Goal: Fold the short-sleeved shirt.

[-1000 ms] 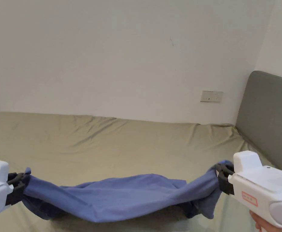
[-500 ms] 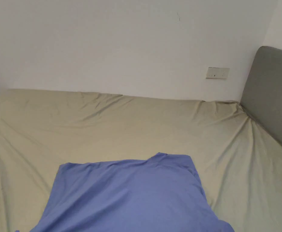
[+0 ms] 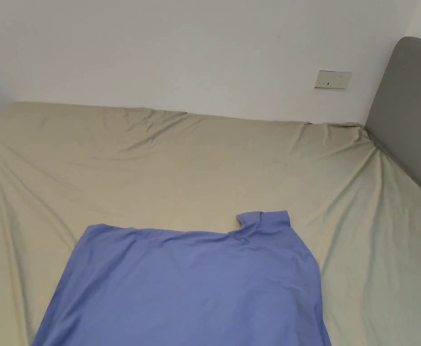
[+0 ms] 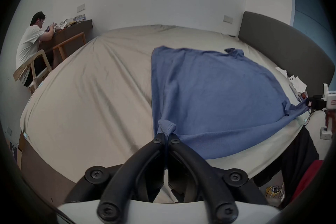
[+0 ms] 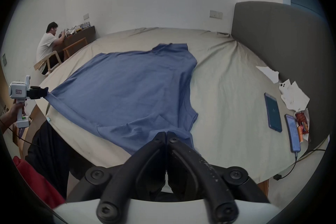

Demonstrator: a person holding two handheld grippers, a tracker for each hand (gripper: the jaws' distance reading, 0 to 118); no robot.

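Since a second ago the soft, light blue cotton short-sleeved shirt (image 3: 191, 284) went from slung to spread across the beige bed sheet (image 3: 160, 171), left gripper (image 4: 166, 138) and right gripper (image 5: 166, 137) both clamped on its near corners, sensible holds for limp cloth.

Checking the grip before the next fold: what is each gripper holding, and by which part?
Both hold the blue shirt: the left gripper pinches its near left corner, the right gripper its near right edge.

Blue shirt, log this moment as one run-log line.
shirt: spread flat on bed | left gripper: shut on shirt | right gripper: shut on shirt
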